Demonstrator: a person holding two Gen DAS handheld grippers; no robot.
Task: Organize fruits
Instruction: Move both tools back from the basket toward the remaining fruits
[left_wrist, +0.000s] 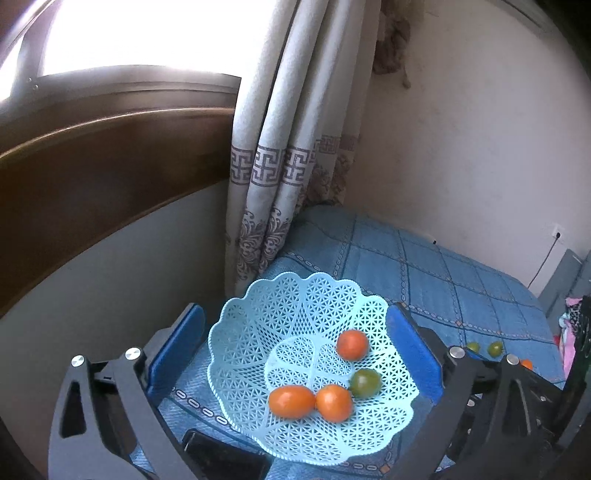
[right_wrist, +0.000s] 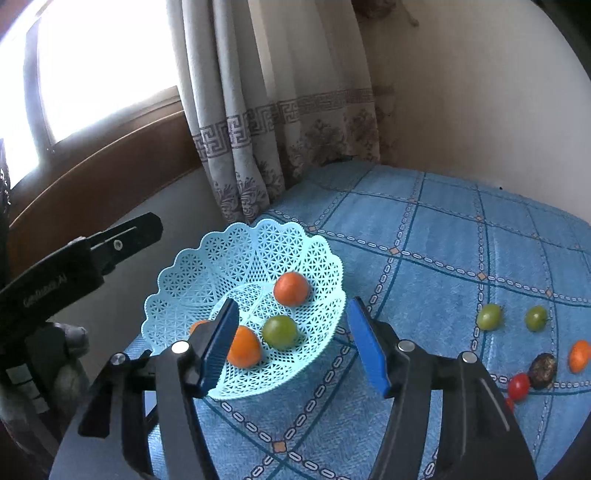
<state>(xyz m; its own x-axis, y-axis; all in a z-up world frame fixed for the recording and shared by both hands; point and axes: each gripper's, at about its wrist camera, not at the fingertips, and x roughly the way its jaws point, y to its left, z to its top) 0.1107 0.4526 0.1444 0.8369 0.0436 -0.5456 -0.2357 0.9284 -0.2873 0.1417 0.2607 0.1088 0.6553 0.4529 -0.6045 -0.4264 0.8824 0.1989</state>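
A pale blue lattice basket (right_wrist: 243, 258) on the blue checked bedcover (right_wrist: 443, 251) holds three orange tomatoes (left_wrist: 291, 401) and one green tomato (right_wrist: 280, 332), so the sorting looks roughly half finished. Both the left gripper (left_wrist: 295, 354) and the right gripper (right_wrist: 291, 343) hover wide open and empty above it. Two green fruits (right_wrist: 489, 316), an orange fruit (right_wrist: 580, 356), a red tomato (right_wrist: 519, 386) and a dark shrivelled fruit (right_wrist: 543, 365) remain on the cover to the right.

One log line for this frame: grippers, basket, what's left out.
left hand-held gripper: open, empty | right hand-held gripper: open, empty | basket: three orange, one green | loose fruit: on blue cloth
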